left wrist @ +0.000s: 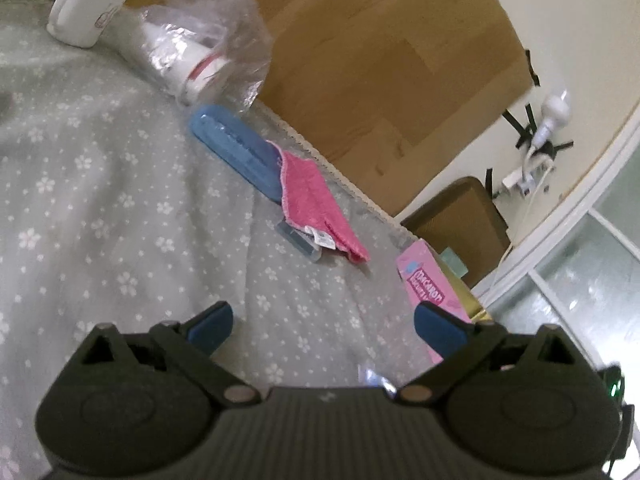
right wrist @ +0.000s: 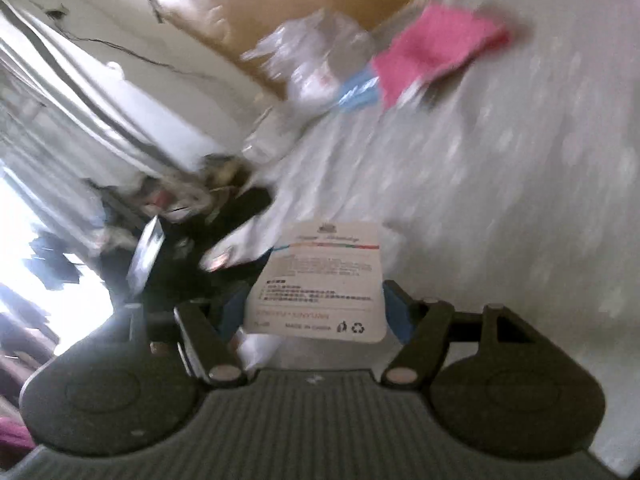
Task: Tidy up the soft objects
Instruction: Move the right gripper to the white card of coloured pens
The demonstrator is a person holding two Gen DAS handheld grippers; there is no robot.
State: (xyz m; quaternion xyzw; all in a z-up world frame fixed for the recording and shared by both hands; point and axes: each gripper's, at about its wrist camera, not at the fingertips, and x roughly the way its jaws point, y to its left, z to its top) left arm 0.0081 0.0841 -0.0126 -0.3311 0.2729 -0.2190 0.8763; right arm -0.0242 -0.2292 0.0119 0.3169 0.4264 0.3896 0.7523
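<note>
The right tool (right wrist: 316, 312) grips a white card-labelled packet (right wrist: 320, 280); blurred print seems to read "MADE IN CHINA". The left tool (left wrist: 326, 330) hovers spread wide over the flowered tabletop (left wrist: 100, 200), near a pink box (left wrist: 430, 292) reading "macaron". The pink cloth (left wrist: 312, 200) lies across a blue case (left wrist: 236, 148).

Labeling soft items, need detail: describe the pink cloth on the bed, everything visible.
The pink cloth is a fuzzy, towel-like rectangle with a paler stitched edge and a small white tag at its lower end. It lies loosely folded and flat on the floral bedsheet near the bed's edge. Its upper end overlaps a blue plastic case, and its lower part covers a small clear box. Neither tool touches it. The right wrist view shows it blurred.
</note>
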